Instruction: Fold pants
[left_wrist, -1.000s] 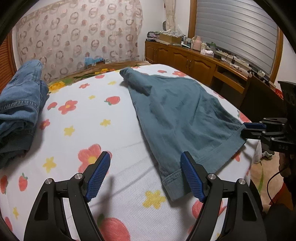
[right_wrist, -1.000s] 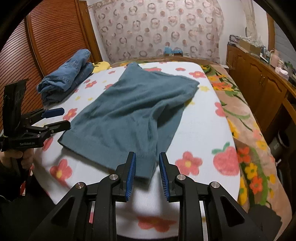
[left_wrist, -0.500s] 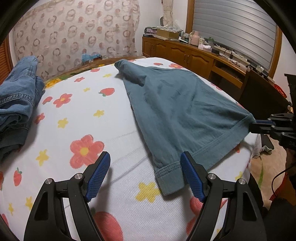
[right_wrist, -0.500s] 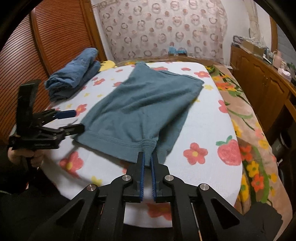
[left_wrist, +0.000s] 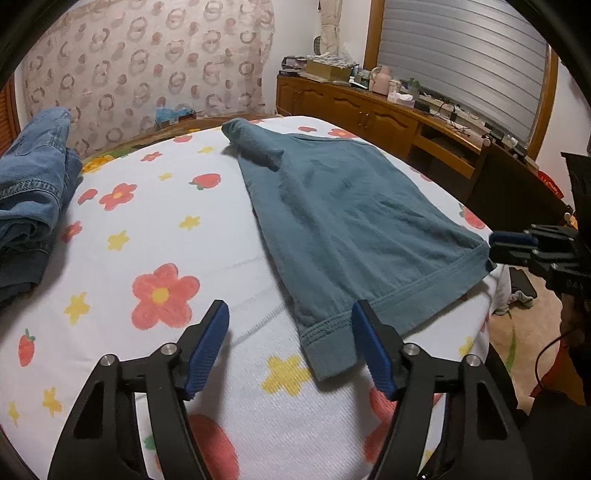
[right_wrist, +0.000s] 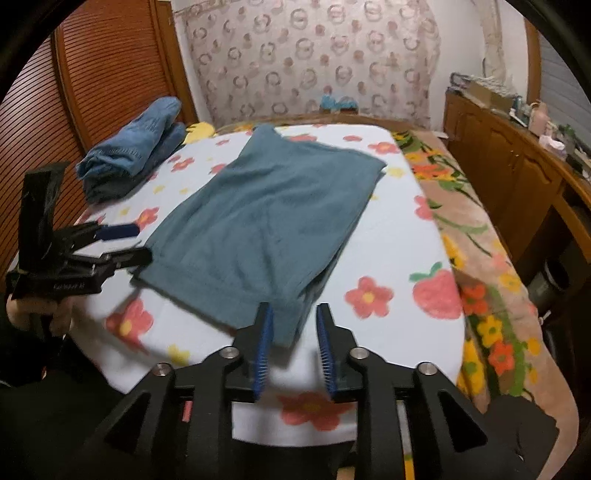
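Teal pants (right_wrist: 266, 218) lie flat on the bed (right_wrist: 399, 236), already doubled, long axis running away from me toward the headboard, hem end nearest, hanging at the bed's near edge

Right gripper (right_wrist: 293, 350): jaws have just been opening, now a modest gap, and the right hem corner (right_wrist: 286, 325) sits between them but the pads aren't pressing it, so no grip on that side. From the left view I see the same gripper (left_wrist: 511, 245) right at that corner, tips just beside the cloth

Left gripper (left_wrist: 290, 350): jaws wide apart, though they've just been closing a little. The left hem corner (left_wrist: 325, 350) lies between them, hugging the right-hand pad, nothing clamped. In the right view the gripper (right_wrist: 135, 242) points at that corner from the side

So each hand is parked at its own corner, both equally close, hem stretched straight across between them. The fold, as I judge it, goes along the long axis: pinch both corners and carry the hem away from me toward the far end

Jeans (left_wrist: 33, 206) sit bundled off to the left, well apart, out of the path
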